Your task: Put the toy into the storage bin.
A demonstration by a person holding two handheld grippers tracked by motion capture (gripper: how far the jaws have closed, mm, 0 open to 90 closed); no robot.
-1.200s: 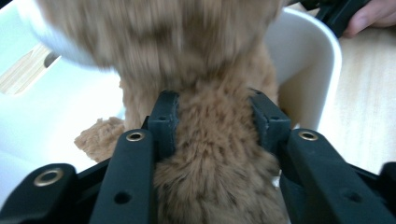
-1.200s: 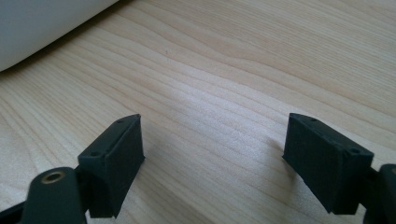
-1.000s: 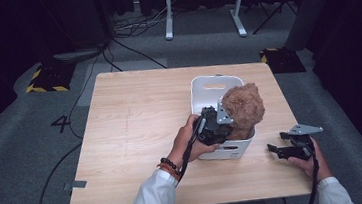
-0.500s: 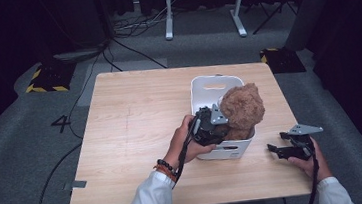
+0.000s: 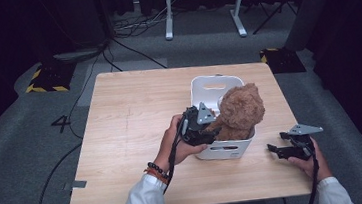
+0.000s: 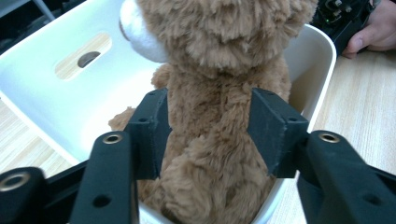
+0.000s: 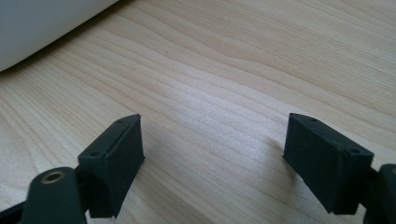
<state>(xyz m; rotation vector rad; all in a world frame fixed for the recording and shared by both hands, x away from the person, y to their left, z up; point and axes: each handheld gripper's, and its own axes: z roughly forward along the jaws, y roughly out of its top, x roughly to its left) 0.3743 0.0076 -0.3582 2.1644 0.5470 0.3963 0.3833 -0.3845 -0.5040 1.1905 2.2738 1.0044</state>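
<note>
Since the earlier frame your left gripper [image 5: 210, 128] has eased back a bit toward you from the teddy bear [image 5: 239, 112], and its jaws have just been opening w/ the bear's body between them. In the left gripper view the two black pads [image 6: 274, 130] stand on either side of the bear's [image 6: 219, 116] brown torso, right at the fur; can't tell if they're pressing or just brushing it, so call the grip loosened, not clearly let go. The bear sits upright in the white bin [image 5: 224, 150], straight ahead of your left fingers, its head above the rim and leaning to the far-right corner. Behind the bear, beyond your left fingertips, the bin's [image 6: 56, 102] far wall shows its oval handle slot. Your left hand [image 5: 175, 143] wraps the gripper body just outside the bin's near-left edge. Your right gripper [image 5: 280, 148] hasn't shifted: it rests low over the wooden table [image 5: 130, 122], well apart from the bin, to its right. In the right gripper view its fingers [image 7: 116, 158] are spread wide w/ nothing between them but bare wood [image 7: 224, 93]; the bin's [image 7: 42, 28] white wall lies ahead and to the left of those fingertips.
</note>
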